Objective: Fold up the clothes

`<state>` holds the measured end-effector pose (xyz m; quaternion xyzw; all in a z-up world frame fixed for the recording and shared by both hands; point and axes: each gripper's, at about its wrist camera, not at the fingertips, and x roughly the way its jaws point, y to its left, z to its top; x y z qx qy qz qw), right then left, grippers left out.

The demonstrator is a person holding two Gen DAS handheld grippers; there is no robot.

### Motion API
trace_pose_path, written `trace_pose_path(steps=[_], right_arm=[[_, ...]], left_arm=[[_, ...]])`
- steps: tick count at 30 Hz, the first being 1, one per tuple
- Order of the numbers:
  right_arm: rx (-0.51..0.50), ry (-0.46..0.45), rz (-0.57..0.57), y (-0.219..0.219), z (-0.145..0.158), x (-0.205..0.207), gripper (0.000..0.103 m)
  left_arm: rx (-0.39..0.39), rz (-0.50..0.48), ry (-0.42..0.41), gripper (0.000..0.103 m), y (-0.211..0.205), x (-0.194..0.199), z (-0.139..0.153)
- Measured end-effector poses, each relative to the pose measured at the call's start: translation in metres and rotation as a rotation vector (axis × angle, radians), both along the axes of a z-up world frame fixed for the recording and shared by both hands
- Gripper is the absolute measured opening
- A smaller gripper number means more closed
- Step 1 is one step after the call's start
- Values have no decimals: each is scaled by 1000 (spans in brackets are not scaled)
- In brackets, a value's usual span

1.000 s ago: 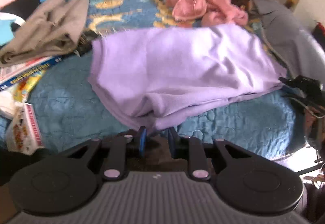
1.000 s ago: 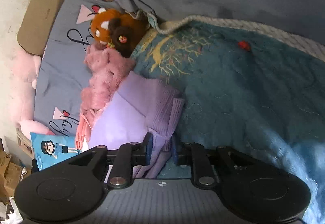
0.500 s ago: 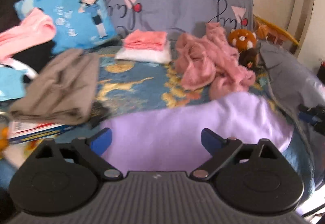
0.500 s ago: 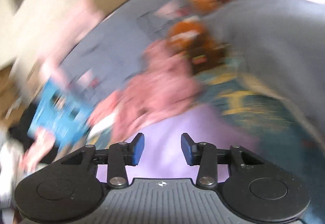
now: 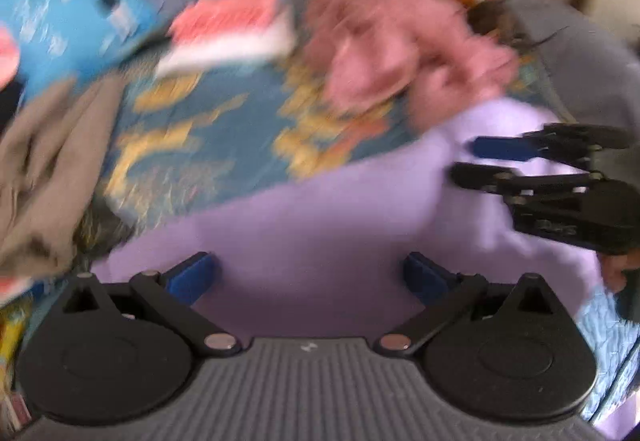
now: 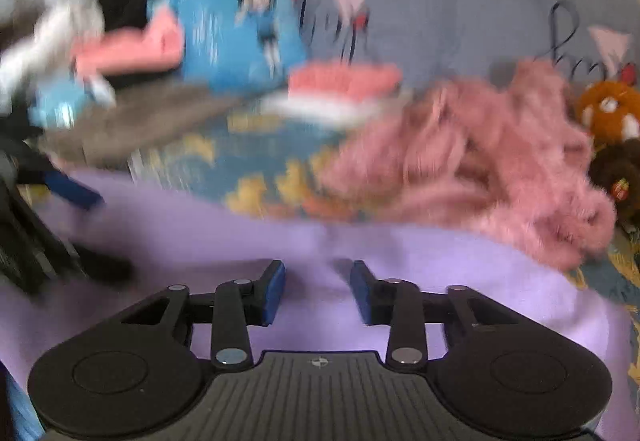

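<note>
While both the left gripper and right gripper are held open and empty, the lilac garment is seen spread low in frame, its folding unfinished.

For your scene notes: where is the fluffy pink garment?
In the right wrist view, the fluffy pink garment lies right of centre, behind the purple cloth, beside the plush toy.

A blue cartoon pillow leans far left, an orange plush toy (blurred) sits far right, on a teal patterned bedspread.
</note>
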<state>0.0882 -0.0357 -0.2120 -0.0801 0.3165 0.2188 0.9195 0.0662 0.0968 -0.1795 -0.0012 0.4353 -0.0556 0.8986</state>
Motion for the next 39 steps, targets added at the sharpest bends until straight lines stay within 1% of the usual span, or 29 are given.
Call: trace_pose_path(steps=[1, 2, 3, 5, 6, 7, 8, 9, 12, 14, 15, 16, 17, 19, 20, 21, 22, 24, 25, 26, 28, 30, 32, 34, 35, 37, 38, 39], right_arm=[[21, 14, -1, -8, -3, 4, 17], [57, 28, -15, -15, -3, 7, 13], [77, 41, -27, -20, -1, 8, 8], [93, 50, -38, -25, 6, 6, 8], [95, 26, -53, -29, 11, 1, 13], [101, -5, -76, -34, 15, -6, 23], [106, -37, -99, -39, 20, -13, 30], [112, -68, -123, -44, 25, -20, 40], [120, -64, -64, -42, 25, -48, 35], [124, -53, -16, -40, 24, -67, 35], [127, -48, 9, -39, 23, -77, 36], [129, -43, 33, -37, 22, -86, 40], [131, -37, 57, -36, 22, -96, 42], [34, 11, 85, -20, 3, -108, 43], [22, -8, 70, -17, -7, -114, 43], [57, -30, 38, -19, -13, -118, 43], [98, -26, 7, -22, -14, -118, 43], [115, -11, -7, -26, -4, -116, 41], [118, -5, -11, -28, 2, -116, 38], [134, -17, -61, -38, 7, -117, 38], [178, -57, -205, -65, 16, -123, 43], [221, -96, -348, -92, 25, -128, 45], [288, -87, -540, -129, 25, -135, 45], [362, -62, -687, -161, 19, -144, 45], [396, -52, -742, -174, 16, -149, 46], [471, -41, -817, -191, 10, -155, 46], [519, -38, -850, -198, 7, -158, 46], [587, -13, -880, -204, 1, -158, 47]], left_arm=[[-72, 26, 26, 103, 10, 2, -6], [-115, 50, 50, 103, 16, 5, -9], [-127, 59, 64, 103, 18, 7, -10], [-99, 55, 60, 103, 14, 6, -10], [-84, 57, 46, 103, 11, 3, -8], [-67, 64, 29, 103, 9, -3, -3], [-50, 70, 12, 103, 7, -9, 2], [-34, 75, -3, 103, 5, -15, 6], [5, 42, 8, 103, 4, -30, 14], [30, 22, 16, 103, 4, -40, 19], [24, 27, 27, 103, 7, -44, 19], [19, 31, 37, 103, 9, -47, 18], [13, 36, 49, 103, 12, -51, 17], [-1, 51, 102, 103, 18, -54, 13], [42, 80, 133, 103, 19, -54, 8], [96, 119, 166, 103, 21, -53, 0], [106, 149, 200, 103, 27, -53, -7], [23, 199, 223, 103, 42, -56, -9], [24, 231, 217, 103, 48, -58, -6], [24, 262, 210, 103, 52, -61, -4], [21, 279, 154, 103, 57, -70, 6], [-41, 259, 79, 103, 58, -82, 20], [-86, 215, 13, 103, 51, -90, 33], [-122, 161, -42, 103, 41, -98, 46], [-138, 128, -57, 103, 34, -100, 51], [-180, 58, -78, 103, 19, -102, 55], [-195, 27, -92, 103, 11, -104, 55], [-210, -3, -106, 103, 2, -107, 54]])
